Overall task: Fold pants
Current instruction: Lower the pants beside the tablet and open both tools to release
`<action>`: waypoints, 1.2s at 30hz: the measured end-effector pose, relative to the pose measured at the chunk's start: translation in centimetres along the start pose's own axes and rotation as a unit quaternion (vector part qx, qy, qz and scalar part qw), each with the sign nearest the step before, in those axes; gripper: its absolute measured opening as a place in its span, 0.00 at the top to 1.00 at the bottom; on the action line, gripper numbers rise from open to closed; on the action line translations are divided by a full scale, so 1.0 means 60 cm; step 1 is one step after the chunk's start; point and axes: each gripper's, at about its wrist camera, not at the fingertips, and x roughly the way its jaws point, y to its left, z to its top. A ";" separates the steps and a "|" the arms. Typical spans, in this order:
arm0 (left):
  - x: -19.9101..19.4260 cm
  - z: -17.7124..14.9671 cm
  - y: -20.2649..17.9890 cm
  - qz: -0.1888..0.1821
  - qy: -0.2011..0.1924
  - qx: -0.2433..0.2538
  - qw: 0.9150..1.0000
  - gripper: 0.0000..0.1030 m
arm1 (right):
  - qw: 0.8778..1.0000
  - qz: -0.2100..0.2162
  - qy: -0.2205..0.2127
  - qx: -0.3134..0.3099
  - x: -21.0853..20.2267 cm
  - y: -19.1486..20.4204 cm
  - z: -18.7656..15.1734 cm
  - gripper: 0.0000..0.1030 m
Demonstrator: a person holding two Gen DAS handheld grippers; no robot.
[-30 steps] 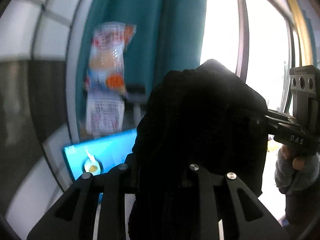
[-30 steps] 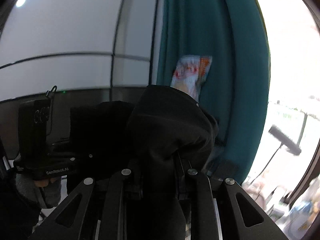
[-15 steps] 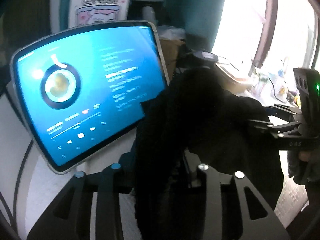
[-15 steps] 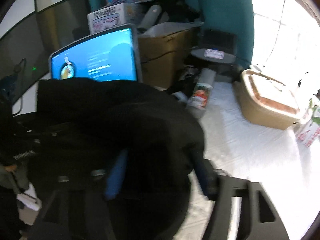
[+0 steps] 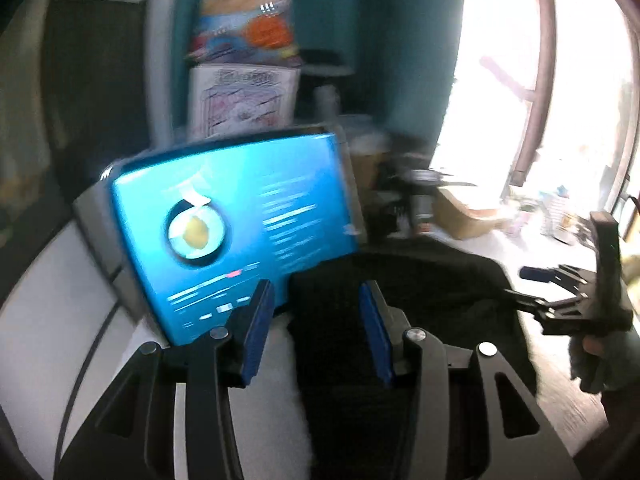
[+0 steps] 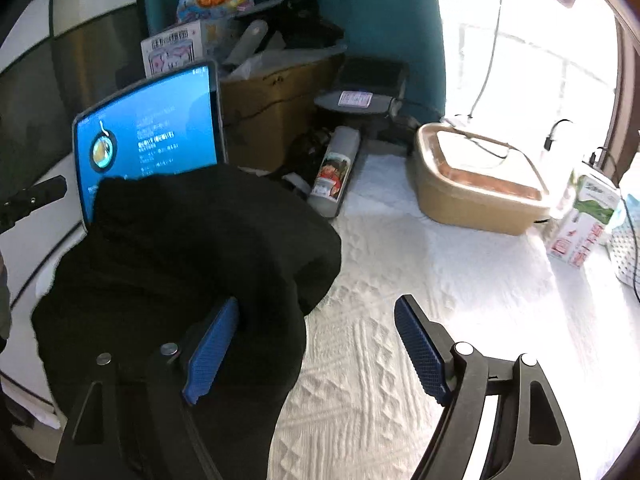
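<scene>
A: Right hand-held gripper (image 6: 316, 344) gapes wide, holding nothing; its jaws have just been opening. Black pants (image 6: 192, 256) lie just left.

B: Left hand-held gripper (image 5: 316, 328), half-open, straddles them unpinched. Smooth before creasing.

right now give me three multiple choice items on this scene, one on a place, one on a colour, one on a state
1. Where are the black pants?
A. in the tan container
B. on the white cover in front of the tablet
C. on the curtain

2. What colour is the tablet screen?
A. blue
B. red
C. green

3. How is the right gripper?
A. shut on the pants
B. open
C. shut on the carton

Answers: 1 B, pants lie below the tablet; 2 A, it glows blue; 3 B, pads stand wide apart.
</scene>
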 end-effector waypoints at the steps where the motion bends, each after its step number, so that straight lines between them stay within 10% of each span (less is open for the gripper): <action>1: 0.000 -0.001 -0.013 -0.012 0.000 0.010 1.000 0.57 | 1.000 0.003 -0.007 0.002 -0.013 0.002 -0.002 0.20; 13: 0.097 -0.068 -0.074 -0.031 0.099 -0.024 0.994 0.57 | 0.999 0.020 0.039 -0.017 0.004 0.039 -0.064 0.20; 36: 0.031 -0.059 -0.110 -0.028 0.066 0.009 0.997 0.57 | 0.999 -0.003 0.036 0.001 -0.072 0.031 -0.145 0.20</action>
